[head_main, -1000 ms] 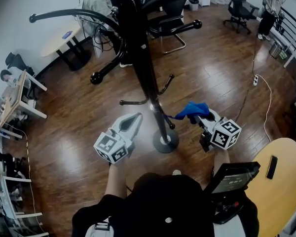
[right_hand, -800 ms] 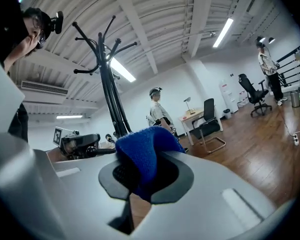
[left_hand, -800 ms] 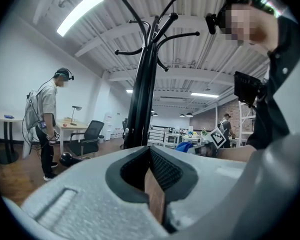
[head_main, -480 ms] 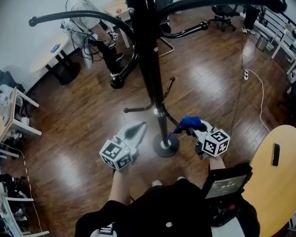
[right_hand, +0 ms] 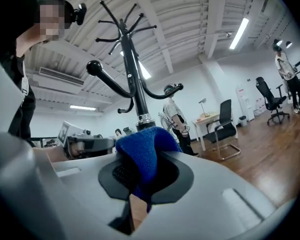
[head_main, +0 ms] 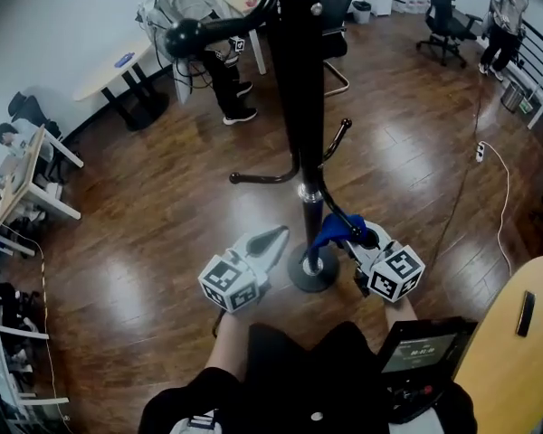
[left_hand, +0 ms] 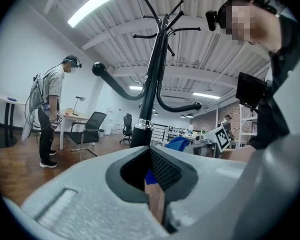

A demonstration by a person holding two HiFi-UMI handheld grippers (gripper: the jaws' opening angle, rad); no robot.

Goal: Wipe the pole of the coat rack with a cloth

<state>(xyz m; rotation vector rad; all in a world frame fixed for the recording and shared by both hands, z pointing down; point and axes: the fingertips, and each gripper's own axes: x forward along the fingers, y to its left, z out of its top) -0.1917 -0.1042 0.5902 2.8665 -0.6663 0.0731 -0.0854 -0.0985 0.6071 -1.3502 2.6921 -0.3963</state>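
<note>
Black short-sleeved top point(head_main: 290, 378) at 6 o'clock, pale grey left gripper point(head_main: 277, 237) at 7 o'clock, black-and-white left marker cube point(head_main: 228, 283) on its rear, matching right gripper point(head_main: 353, 239) and right marker cube point(head_main: 396, 272) at 5 o'clock, black screen unit point(head_main: 423, 353) on the right side, black head camera point(left_hand: 216, 15).

The coat rack point(head_main: 299, 80) is standing on the dark wooden floor point(head_main: 145, 224). A pale table point(head_main: 113, 69) is standing well apart from it.

Fuzzy cloth point(head_main: 331, 230), glossy black pole point(head_main: 300, 89)

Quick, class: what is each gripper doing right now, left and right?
Left gripper: shut, nothing between its jaws.
Right gripper: shut on the blue cloth.
</note>
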